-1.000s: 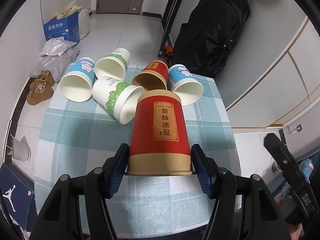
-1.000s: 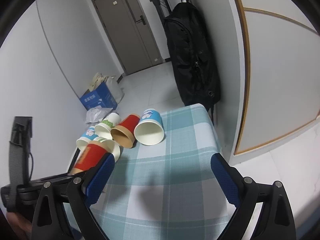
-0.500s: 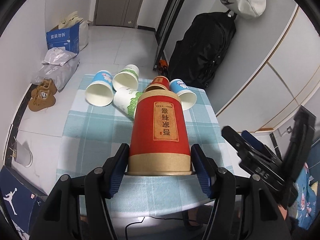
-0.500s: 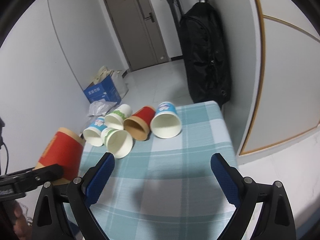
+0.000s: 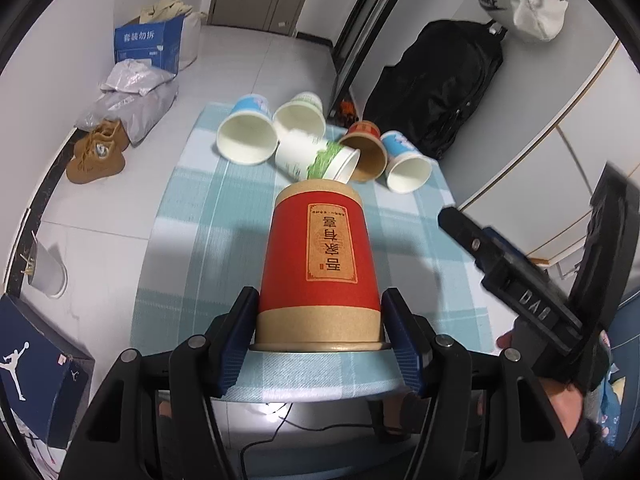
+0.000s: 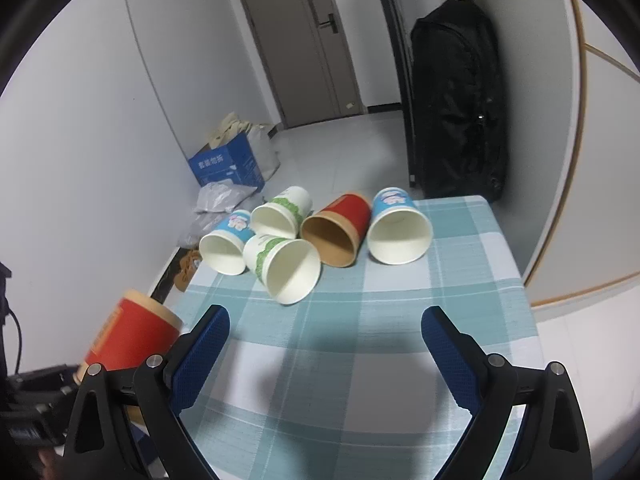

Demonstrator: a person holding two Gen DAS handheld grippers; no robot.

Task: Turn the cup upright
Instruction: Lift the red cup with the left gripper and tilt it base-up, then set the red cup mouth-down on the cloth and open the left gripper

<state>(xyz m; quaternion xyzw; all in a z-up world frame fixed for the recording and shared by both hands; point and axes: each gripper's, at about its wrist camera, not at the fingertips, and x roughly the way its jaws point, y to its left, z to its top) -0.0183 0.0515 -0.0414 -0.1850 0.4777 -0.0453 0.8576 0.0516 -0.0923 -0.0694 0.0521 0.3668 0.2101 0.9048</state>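
**Red cup held off the bench, rim toward the camera, not yet turned upright**

Nearest, the left gripper [image 5: 318, 330] is clamped on the red cup [image 5: 318, 268] by its kraft band just above the rim; the blue pads [image 5: 240, 336] press either side, the rim sits closest to the lens and the closed base points away, so the label reads upside down; in the right wrist view the same cup [image 6: 130, 334] hangs beyond the bench's left edge, tilted, its base raised toward the wall. My reading is that the lift is done and the turn is the step in hand; the next move calls for rolling the wrist until the base faces down, then lowering onto a bare part of the bench [image 5: 224, 240] before letting go; a thin paper wall may dent under a hard squeeze.

The right gripper [image 6: 324, 346] holds nothing, its jaws wide, hovering over the near checked cloth; it shows as a dark bar at the right of the left view.

Farther off, five cups lie on their sides in a cluster at the far end: two blue cups [image 6: 394, 228], two green-patterned cups [image 6: 286, 266], and a second red cup [image 6: 338, 228] between them, mouths toward the near edge; each appears to await its own flip.
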